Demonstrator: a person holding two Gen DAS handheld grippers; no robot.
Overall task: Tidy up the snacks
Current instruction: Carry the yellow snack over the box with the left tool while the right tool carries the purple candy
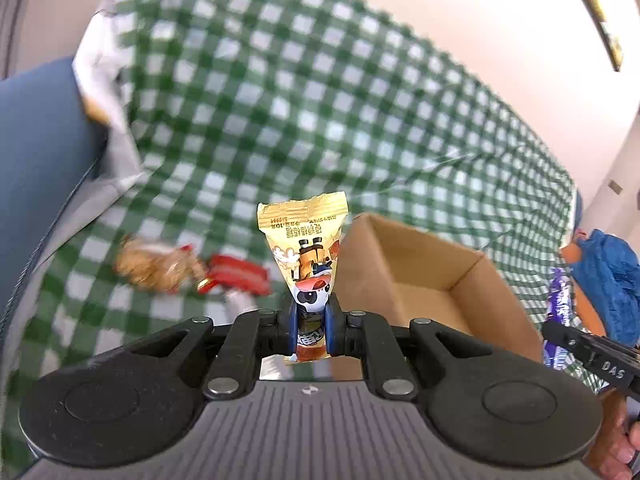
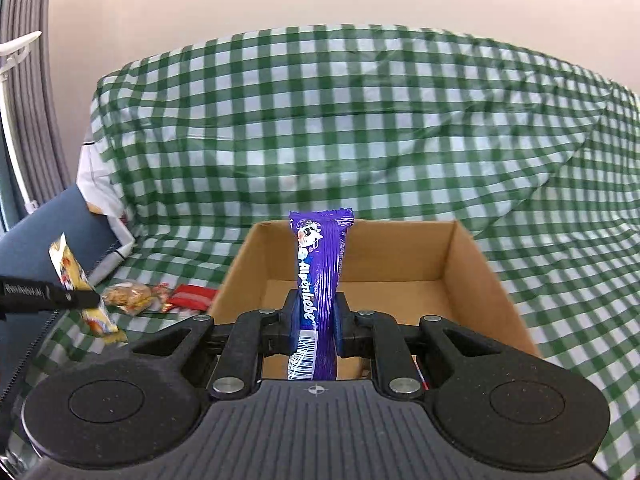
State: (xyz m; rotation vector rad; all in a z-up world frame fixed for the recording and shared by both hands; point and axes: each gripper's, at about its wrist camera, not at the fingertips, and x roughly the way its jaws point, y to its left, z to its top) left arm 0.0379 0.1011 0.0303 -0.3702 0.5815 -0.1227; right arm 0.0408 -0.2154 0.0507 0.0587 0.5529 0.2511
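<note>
1. The left claw (image 1: pixel 311 330) is seen clamped on a yellow snack packet (image 1: pixel 306 248); both blue pads are pressed against its lower part, and its crimped top edge points away from the camera

2. In the right wrist view the same yellow snack packet (image 2: pixel 70 276) is seen at the far left, tilted, pinched in the left claw (image 2: pixel 82 300) and held above the checked cloth

3. The right claw (image 2: pixel 317 322) is seen clamped on a purple candy stick (image 2: pixel 320 264) marked "Alpenliebe"; the stick stands upright between the pads, with its barcode end towards the camera

4. The purple candy stick is held over the near edge of an open cardboard box (image 2: pixel 472 264); its top end appears in front of the box's far wall

5. The cardboard box (image 1: pixel 424 268) is noted just right of the yellow snack packet in the left wrist view; what can be seen of its floor is bare

6. The surface is covered by a green-and-white checked cloth (image 2: pixel 360 128); what lies beneath cannot be told

7. Two loose snacks lie on the cloth left of the box: a red packet (image 2: pixel 190 296) and, just beside it, a clear bag of brown pieces (image 2: pixel 128 296)

8. The left wrist view is blurred; the red packet (image 1: pixel 236 274) and the brown-piece bag (image 1: pixel 154 266) are recognised there only roughly
</note>
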